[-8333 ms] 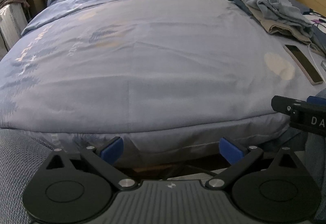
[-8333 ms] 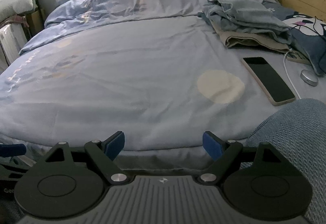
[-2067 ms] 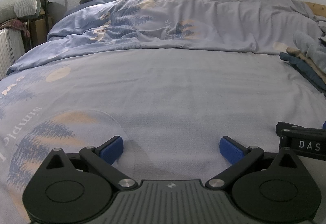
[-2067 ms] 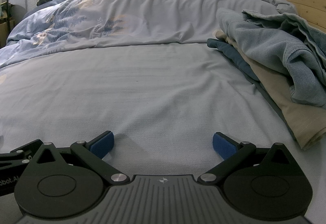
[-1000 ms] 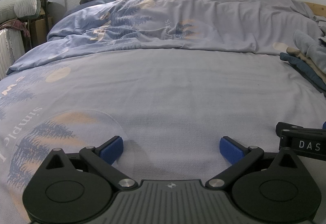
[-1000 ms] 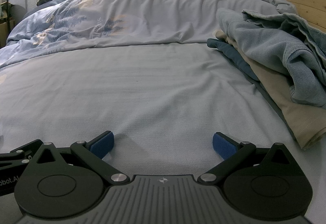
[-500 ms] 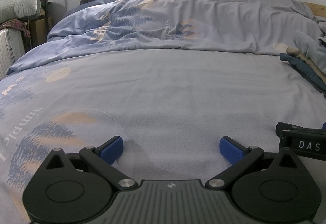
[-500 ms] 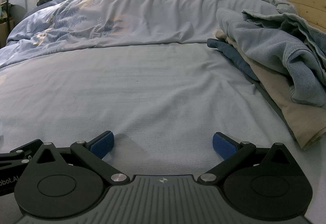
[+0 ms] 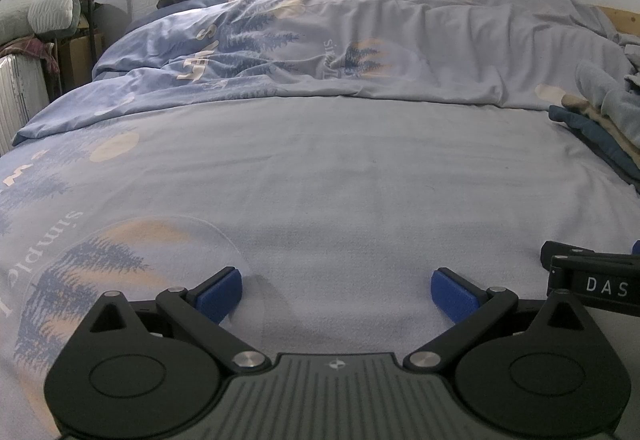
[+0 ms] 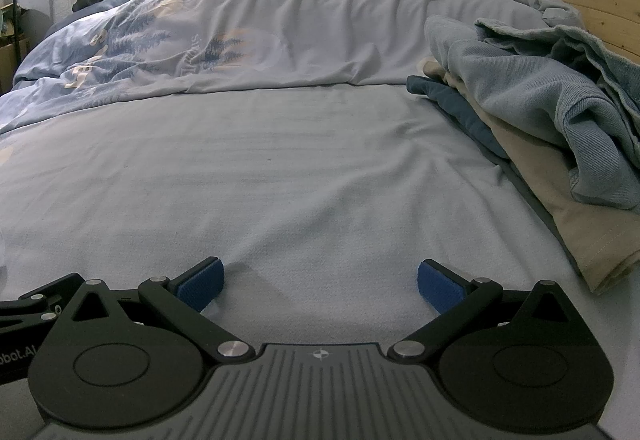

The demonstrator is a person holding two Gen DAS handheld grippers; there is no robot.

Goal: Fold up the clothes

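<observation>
Both tools are observed resting low on the bed sheet [image 10: 304, 160], side by side. The left tool [image 9: 336, 290] is spread wide with nothing between its blue pads; the right tool [image 10: 318, 282] is likewise released and empty.

Against the views from some eight seconds ago, a clear change is recorded: both cameras then stood back at the foot of the bed, with a phone in sight; they are now well forward on the mattress. Over the last two seconds no shift is detected in either view.

The task's thing, a loose pile of clothes [image 10: 560, 112], lies at about 2 o'clock in the right view, near the wooden headboard [image 10: 588, 6]. A pale blue garment is heaped on top, with a beige piece and a dark blue piece beneath. Only its edge [image 9: 600, 120] shows at 3 o'clock in the left view. The rumpled duvet [image 9: 340, 52] lies at 12 o'clock.

It is judged that the advance has brought the pile within easier reach of the right tool. No garment is held or laid out on the bare sheet.
</observation>
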